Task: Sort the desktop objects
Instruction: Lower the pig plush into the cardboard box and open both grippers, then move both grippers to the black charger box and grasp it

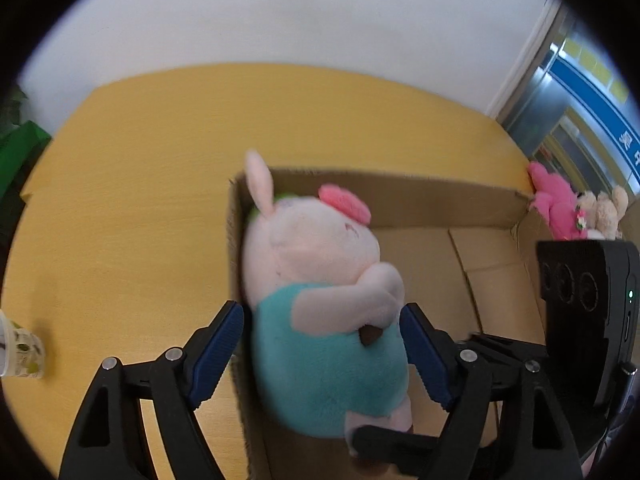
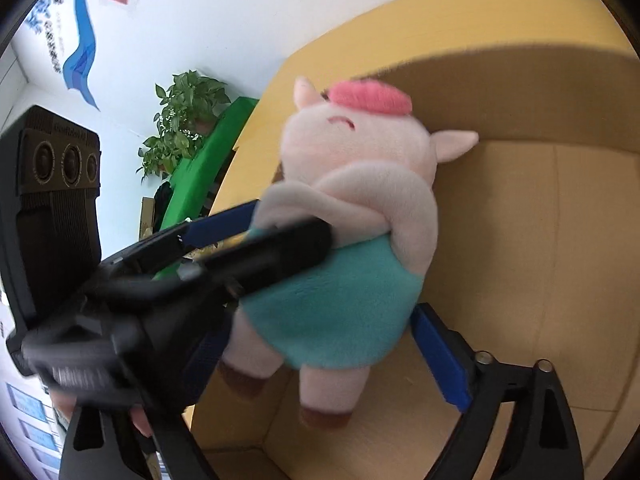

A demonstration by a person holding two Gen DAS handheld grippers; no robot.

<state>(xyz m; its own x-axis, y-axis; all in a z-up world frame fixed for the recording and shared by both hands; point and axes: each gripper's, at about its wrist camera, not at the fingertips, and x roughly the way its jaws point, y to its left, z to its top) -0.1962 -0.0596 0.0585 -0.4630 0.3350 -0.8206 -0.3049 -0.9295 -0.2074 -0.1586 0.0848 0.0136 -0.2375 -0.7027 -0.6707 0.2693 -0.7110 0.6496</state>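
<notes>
A pink plush animal in a teal shirt (image 1: 320,300) hangs over an open cardboard box (image 1: 400,196) on the yellow table (image 1: 120,220). My left gripper (image 1: 322,356) has its blue pads on both sides of the plush's teal belly and holds it. The plush also shows in the right wrist view (image 2: 344,240), above the box floor (image 2: 540,260). My right gripper (image 2: 320,364) stands wide around the plush's lower body, with gaps at its blue pads. The left gripper's black fingers (image 2: 260,252) cross that view.
A bright pink plush (image 1: 556,204) and a beige plush (image 1: 606,210) sit at the box's far right corner. A paper cup (image 1: 20,350) stands at the table's left edge. A potted plant (image 2: 184,120) and a green bench (image 2: 208,160) are beyond the table.
</notes>
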